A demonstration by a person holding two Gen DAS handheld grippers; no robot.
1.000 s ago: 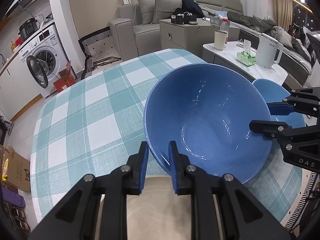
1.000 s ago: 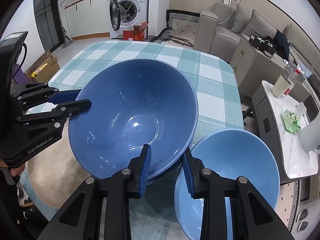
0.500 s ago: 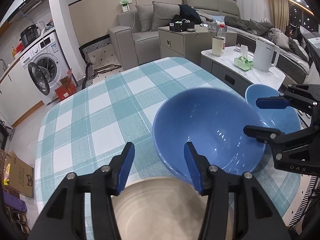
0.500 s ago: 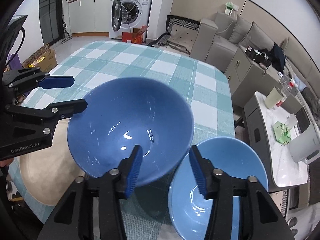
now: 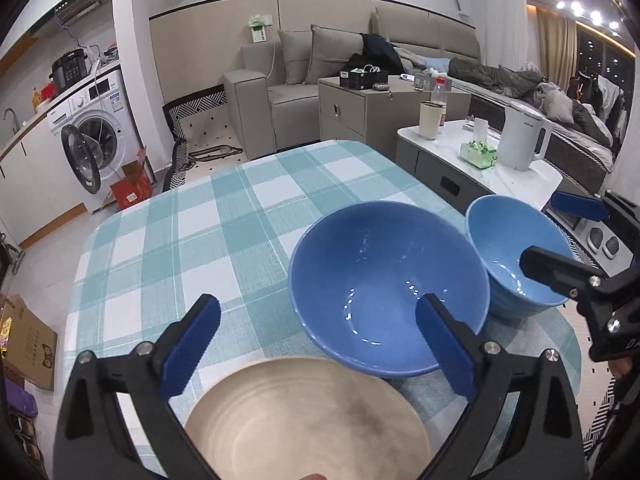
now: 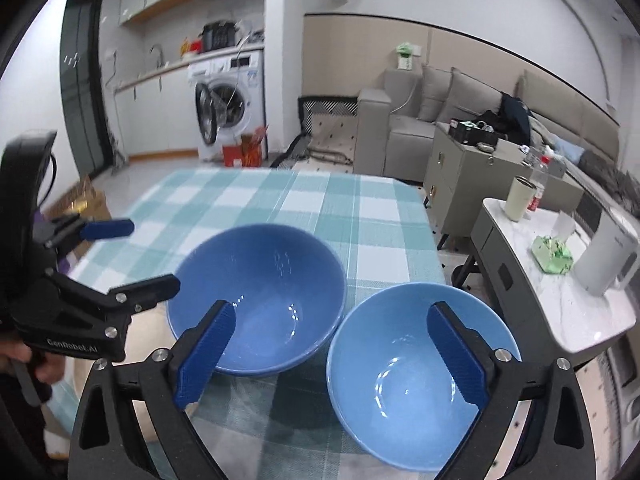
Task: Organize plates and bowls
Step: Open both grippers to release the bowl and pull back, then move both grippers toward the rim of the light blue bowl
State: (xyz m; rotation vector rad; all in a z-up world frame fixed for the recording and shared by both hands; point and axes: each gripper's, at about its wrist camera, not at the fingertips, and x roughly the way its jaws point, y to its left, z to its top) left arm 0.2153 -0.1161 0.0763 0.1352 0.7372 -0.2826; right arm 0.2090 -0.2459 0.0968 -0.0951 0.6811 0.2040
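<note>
A large dark blue bowl (image 5: 384, 288) stands on the checked tablecloth (image 5: 200, 240); it also shows in the right wrist view (image 6: 260, 288). A smaller light blue bowl (image 5: 516, 256) stands right beside it, also in the right wrist view (image 6: 408, 372). A beige plate (image 5: 304, 420) lies near the front edge, under my left gripper (image 5: 320, 348). My left gripper is open and empty, raised over the plate and the dark bowl's near rim. My right gripper (image 6: 332, 352) is open and empty, above the gap between the two bowls.
A side table (image 6: 560, 280) with a white kettle (image 6: 608, 256), a tissue pack and a cup stands right of the table. A grey cabinet (image 5: 360, 108), a sofa and a washing machine (image 5: 96, 136) lie beyond the far edge.
Both grippers let go of the dark blue bowl's rim, opened wide and pulled back and up. The bowl now rests on the table.
</note>
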